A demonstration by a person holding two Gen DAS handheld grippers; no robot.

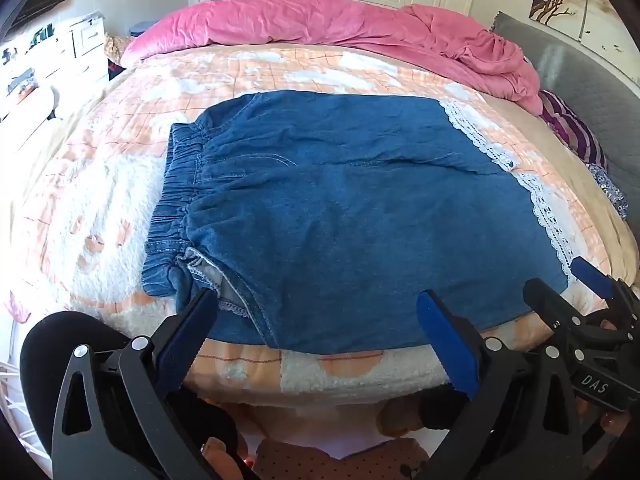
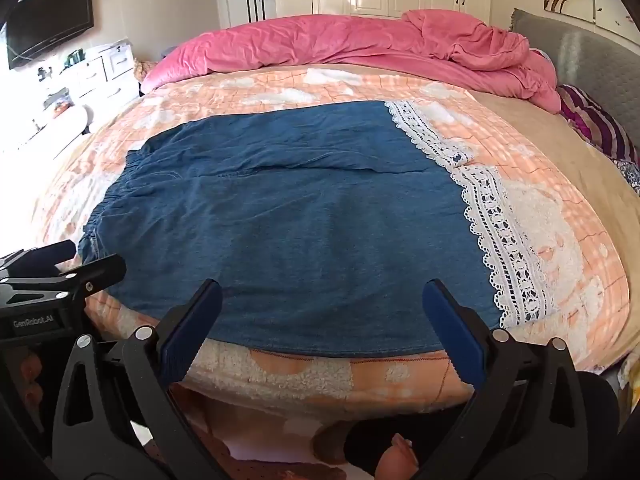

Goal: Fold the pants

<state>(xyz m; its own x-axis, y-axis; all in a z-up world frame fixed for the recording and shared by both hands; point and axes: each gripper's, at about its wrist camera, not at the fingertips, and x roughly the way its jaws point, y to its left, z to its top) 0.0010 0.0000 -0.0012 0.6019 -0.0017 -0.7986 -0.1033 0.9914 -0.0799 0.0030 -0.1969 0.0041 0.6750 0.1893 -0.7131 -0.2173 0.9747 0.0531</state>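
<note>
Both tongs hover jaws apart and empty over the near edge of the bed (image 1: pixel 120 216), the left tongs (image 1: pixel 316 308) nearer the elastic waistband (image 1: pixel 176 184), the right tongs (image 2: pixel 322 300) toward the lace-trimmed hems (image 2: pixel 496 240). The denim pants (image 1: pixel 340 208) lie spread flat, legs side by side, across the near half of the bed; no fold appears begun. The next move likely calls for pinching the near edge at both ends and carrying it toward the far side, short of the pink duvet (image 1: pixel 340 28).

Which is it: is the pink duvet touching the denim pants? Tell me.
Apart. The right wrist view shows a band of bare peach blanket between the pink duvet and the far edge of the denim pants.
</note>
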